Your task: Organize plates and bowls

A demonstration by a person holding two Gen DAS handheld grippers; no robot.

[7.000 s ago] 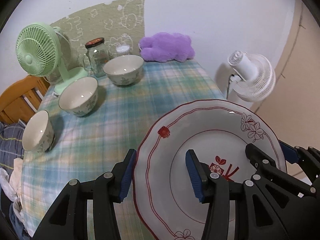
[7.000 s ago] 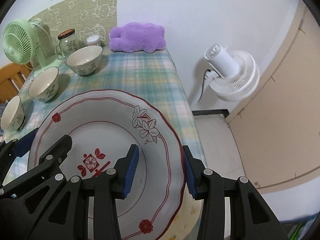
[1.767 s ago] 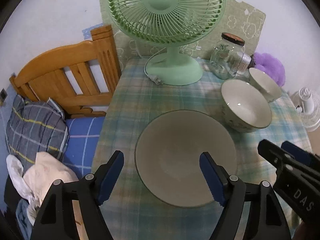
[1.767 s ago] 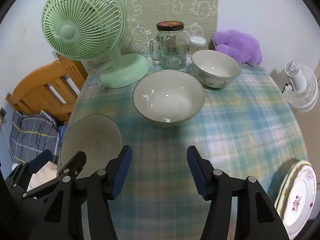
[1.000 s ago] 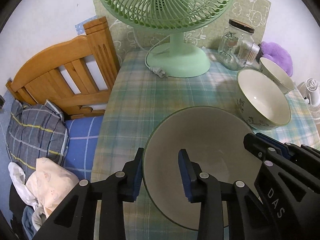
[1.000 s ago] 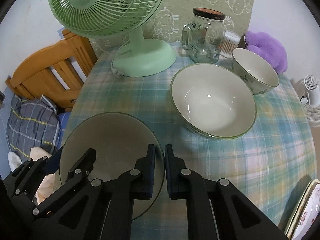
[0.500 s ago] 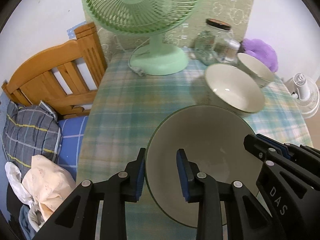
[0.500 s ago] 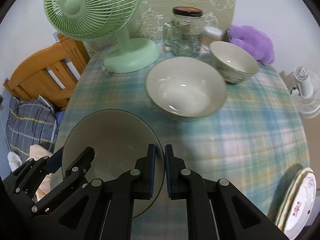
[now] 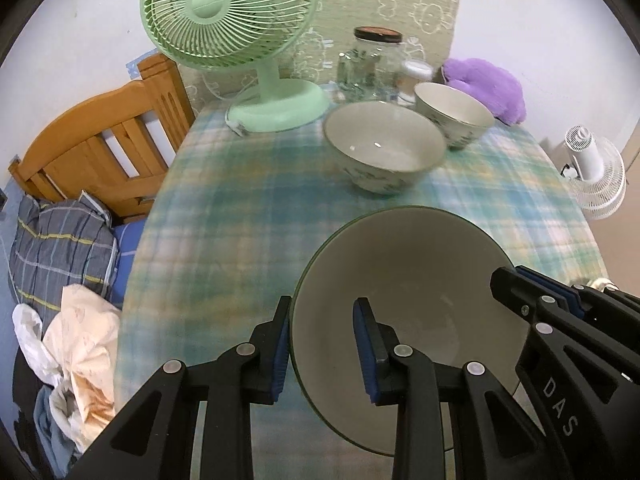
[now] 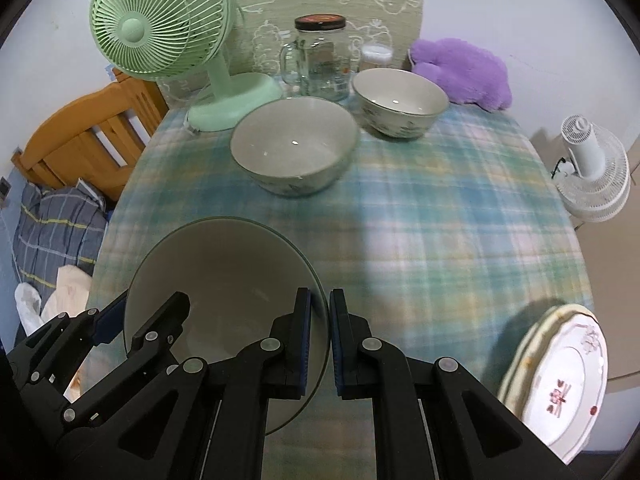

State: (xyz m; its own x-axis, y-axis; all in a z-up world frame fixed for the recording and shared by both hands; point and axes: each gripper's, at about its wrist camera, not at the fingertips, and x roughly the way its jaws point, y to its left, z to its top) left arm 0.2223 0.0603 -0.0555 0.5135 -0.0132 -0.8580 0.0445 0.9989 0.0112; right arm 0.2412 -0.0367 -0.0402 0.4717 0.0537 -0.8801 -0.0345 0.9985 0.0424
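Observation:
A large white bowl [image 9: 412, 280] with a green rim is held above the plaid table by both grippers. My left gripper [image 9: 322, 346] is shut on its left rim, and my right gripper [image 10: 319, 338] is shut on its right rim; the bowl also shows in the right wrist view [image 10: 224, 280]. A second bowl [image 9: 382, 146] [image 10: 294, 144] stands on the table ahead. A third bowl [image 9: 452, 114] [image 10: 400, 102] stands behind it. A stack of plates [image 10: 560, 384] with a red pattern lies at the table's near right edge.
A green fan [image 9: 240, 40] [image 10: 168, 40] stands at the back left. A glass jar [image 9: 370, 64] [image 10: 320, 56] and a purple plush [image 10: 464, 72] stand at the back. A wooden bed frame [image 9: 100, 148] lies left, a white floor fan [image 10: 592, 172] right.
Both grippers have carried the held bowl back and to the right, away from the green fan. The two other bowls have not moved on the table.

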